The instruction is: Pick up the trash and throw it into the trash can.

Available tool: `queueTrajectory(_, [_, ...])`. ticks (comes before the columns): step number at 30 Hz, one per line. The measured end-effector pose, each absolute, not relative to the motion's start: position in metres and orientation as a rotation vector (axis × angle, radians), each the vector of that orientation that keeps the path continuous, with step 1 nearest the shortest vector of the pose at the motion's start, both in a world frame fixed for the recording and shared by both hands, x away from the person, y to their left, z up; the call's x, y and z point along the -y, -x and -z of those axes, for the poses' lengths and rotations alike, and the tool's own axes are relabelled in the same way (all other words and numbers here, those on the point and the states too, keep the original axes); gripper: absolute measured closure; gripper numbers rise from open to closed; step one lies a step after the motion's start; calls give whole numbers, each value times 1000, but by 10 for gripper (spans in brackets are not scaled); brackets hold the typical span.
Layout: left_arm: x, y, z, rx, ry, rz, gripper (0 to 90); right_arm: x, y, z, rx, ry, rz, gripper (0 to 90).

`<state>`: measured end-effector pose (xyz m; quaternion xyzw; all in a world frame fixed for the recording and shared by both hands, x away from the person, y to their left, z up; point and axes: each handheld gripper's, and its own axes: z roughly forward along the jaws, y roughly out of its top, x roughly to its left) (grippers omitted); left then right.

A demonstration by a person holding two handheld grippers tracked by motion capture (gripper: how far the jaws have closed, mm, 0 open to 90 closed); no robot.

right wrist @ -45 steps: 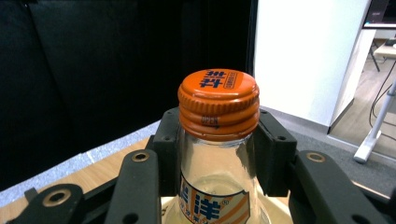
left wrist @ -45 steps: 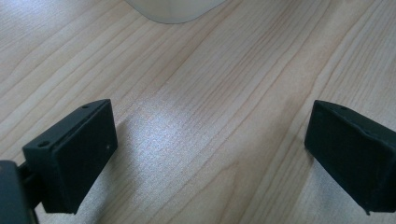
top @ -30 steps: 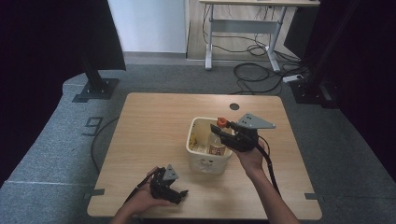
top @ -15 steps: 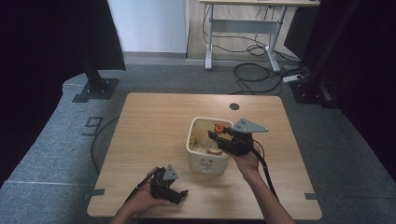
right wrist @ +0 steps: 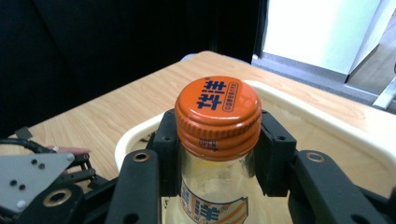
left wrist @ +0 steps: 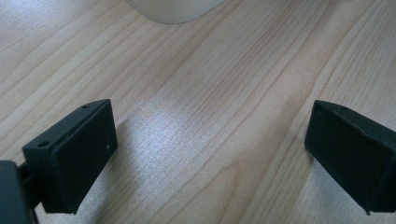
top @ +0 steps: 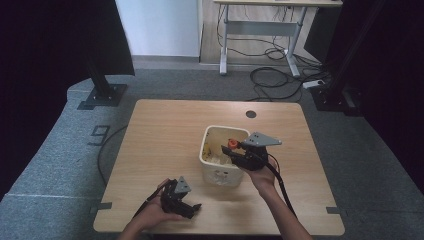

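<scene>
A glass bottle (right wrist: 212, 189) with an orange screw cap (right wrist: 217, 108) stands upright between the jaws of my right gripper (right wrist: 217, 140), which is shut on its neck just below the cap. In the high view the orange cap (top: 232, 143) sits over the cream bin (top: 212, 170), with my right gripper (top: 231, 152) reaching in from the bin's right side. My left gripper (top: 191, 209) rests low near the table's front edge, left of the bin. It is open over bare wood, with nothing between its fingers (left wrist: 77, 149).
The cream bin (right wrist: 327, 126) holds other pale items, too small to tell apart. A round cable hole (top: 251, 114) lies in the wooden table (top: 165, 135) behind the bin. The left gripper's grey plate (right wrist: 28, 175) appears beyond the bin. Stands and cables lie on the floor.
My right gripper has shifted slightly left and toward the near side over the bin, and the orange cap now stands higher. The left gripper has stayed put.
</scene>
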<state>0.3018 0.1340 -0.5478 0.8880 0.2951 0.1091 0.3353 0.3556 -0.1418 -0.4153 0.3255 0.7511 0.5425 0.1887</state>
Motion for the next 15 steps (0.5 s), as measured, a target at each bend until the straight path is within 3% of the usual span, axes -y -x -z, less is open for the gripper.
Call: queueTrajectory(15, [-134,-302,548,-769,-2316,-286,24,156,-353,425,-2111,-940,-1547,576])
